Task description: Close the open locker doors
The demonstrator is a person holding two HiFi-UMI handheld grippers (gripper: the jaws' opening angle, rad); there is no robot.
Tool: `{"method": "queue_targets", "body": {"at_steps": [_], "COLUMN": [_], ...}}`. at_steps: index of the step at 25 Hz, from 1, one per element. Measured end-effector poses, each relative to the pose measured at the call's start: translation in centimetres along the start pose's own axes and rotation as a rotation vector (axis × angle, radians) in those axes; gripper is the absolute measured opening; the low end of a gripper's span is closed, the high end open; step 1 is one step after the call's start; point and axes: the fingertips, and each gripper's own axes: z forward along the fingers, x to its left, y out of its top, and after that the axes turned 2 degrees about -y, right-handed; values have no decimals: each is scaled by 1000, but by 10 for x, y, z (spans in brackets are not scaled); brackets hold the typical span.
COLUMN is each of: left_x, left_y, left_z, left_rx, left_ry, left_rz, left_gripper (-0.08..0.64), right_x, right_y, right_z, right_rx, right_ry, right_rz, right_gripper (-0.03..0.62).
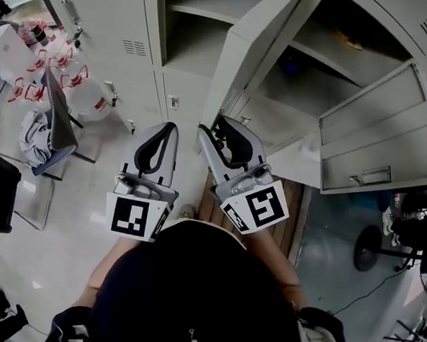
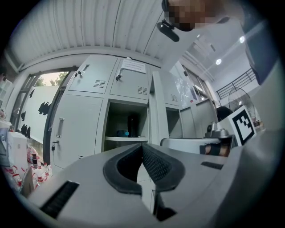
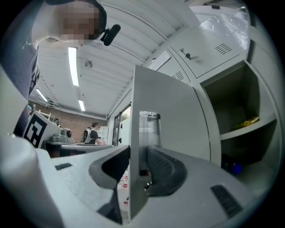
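Lockers (image 1: 102,8) are seen from above, pale grey; the bank at left is shut. Two doors are seen open.

- The tall door (image 1: 250,48) is swung out toward the person, w/ its free edge down by the R gripper (image 1: 222,129).
- In the R gripper view, the edge of the tall door (image 3: 169,116) is set between the jaws of the R gripper (image 3: 138,149). The R pad lies against or just beside the door face. The L pad is held off w/ a clear gap, and clutter is seen through it. Fingers are released, not clamped on the door.
- The L gripper (image 1: 171,127) is held just beside the R one, on its left, apart from the door.
- In the L gripper view, the tips of the L gripper (image 2: 142,147) are met and the pads clenched, w/ nothing between.
- The 2nd door (image 1: 378,139) is at far right, lower down and swung wide. Its handle (image 1: 374,175) is turned up to the head cam.

Compartments:
- L gripper view: an open bay is seen ahead, w/ a dark bottle (image 2: 132,124) and a blue item (image 2: 122,132) on the shelf (image 2: 124,139).
- R gripper view: an open bay is seen right of the tall door, w/ a yellow item (image 3: 249,121) on its shelf.

Bkgd, R gripper view: a person (image 3: 91,133) is seen at a desk, far off.
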Motion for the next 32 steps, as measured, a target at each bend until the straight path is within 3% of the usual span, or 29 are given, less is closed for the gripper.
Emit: {"method": "queue_targets", "body": {"at_steps": [5, 15, 32], "left_x": [3, 25, 96], "left_y": [5, -7, -1], "left_z": [6, 5, 36], "left_rx": [-25, 19, 4], "left_ry": [13, 43, -11], "left_rz": [-1, -5, -25], "left_gripper": [3, 3, 3], "right_x": [3, 10, 16], "right_y": [-1, -4, -10], "right_z": [10, 33, 103], "right_rx": [-3, 0, 4], "right_ry": [20, 6, -70], "right_rz": [2, 3, -21], "right_gripper": [120, 117, 106]}}
